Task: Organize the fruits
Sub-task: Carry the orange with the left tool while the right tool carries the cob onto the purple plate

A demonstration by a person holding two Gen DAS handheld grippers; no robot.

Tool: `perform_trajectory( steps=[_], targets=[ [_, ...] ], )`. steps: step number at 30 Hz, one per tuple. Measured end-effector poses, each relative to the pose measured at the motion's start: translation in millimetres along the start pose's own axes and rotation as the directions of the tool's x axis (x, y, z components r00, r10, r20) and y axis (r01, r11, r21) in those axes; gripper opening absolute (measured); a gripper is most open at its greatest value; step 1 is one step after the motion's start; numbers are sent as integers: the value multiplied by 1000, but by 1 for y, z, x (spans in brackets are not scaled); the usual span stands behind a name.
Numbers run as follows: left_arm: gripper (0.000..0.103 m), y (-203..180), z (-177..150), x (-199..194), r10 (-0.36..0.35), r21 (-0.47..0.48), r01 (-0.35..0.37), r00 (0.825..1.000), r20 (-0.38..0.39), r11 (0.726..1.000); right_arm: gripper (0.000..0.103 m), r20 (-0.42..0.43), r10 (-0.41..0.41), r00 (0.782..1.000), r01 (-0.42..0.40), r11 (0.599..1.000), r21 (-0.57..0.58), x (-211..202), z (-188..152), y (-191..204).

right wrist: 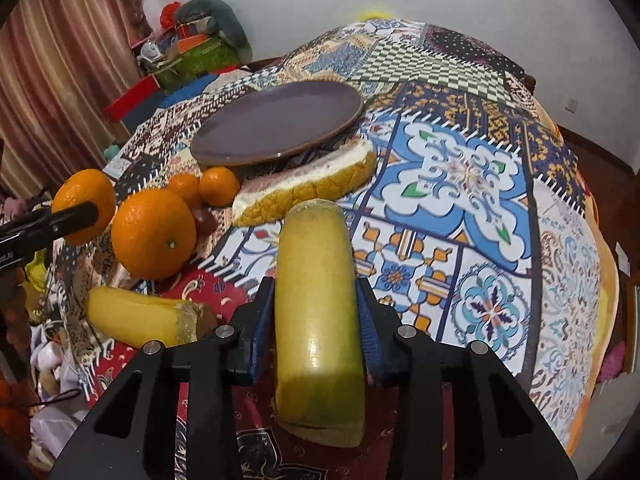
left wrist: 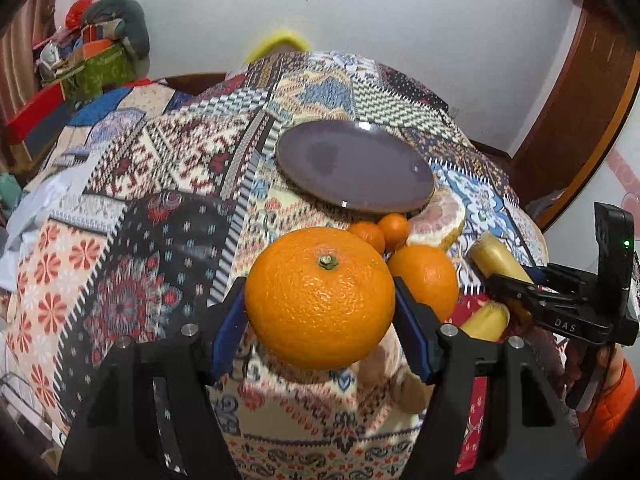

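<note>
Left wrist view showed us the large orange [left wrist: 319, 298] clamped between the left gripper [left wrist: 320, 312] fingers, lifted above the patterned cloth [left wrist: 132, 216], near of the purple plate [left wrist: 352, 166]. Our right gripper [right wrist: 318, 316] had closed on a yellow banana piece [right wrist: 318, 312], also raised. On the cloth lay a second orange [right wrist: 154, 232], two small tangerines [right wrist: 218, 185], a pomelo wedge [right wrist: 304, 190] touching the plate's near rim, and another banana piece [right wrist: 144, 318]. We judged ourselves mid-carry; next we needed to bring both fruits farther over the empty plate and release gently.
</note>
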State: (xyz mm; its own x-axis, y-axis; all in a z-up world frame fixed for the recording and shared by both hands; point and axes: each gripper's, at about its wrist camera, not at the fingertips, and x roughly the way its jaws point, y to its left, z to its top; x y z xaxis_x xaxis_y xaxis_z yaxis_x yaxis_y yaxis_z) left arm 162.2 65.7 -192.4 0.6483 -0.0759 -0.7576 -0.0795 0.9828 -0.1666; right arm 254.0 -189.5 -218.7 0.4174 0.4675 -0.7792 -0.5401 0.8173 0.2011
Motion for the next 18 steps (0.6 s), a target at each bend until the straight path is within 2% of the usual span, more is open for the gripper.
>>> perform_trajectory(
  steps=[9, 18],
  targets=[
    [68, 3, 38, 12, 10, -10, -9, 998, 56, 1000, 35, 150, -3, 989, 5, 1000, -7, -32, 34, 4],
    [68, -5, 74, 23, 11, 19, -13, 993, 120, 1000, 36, 255, -3, 967, -1, 1000, 19, -30, 76, 1]
  ],
)
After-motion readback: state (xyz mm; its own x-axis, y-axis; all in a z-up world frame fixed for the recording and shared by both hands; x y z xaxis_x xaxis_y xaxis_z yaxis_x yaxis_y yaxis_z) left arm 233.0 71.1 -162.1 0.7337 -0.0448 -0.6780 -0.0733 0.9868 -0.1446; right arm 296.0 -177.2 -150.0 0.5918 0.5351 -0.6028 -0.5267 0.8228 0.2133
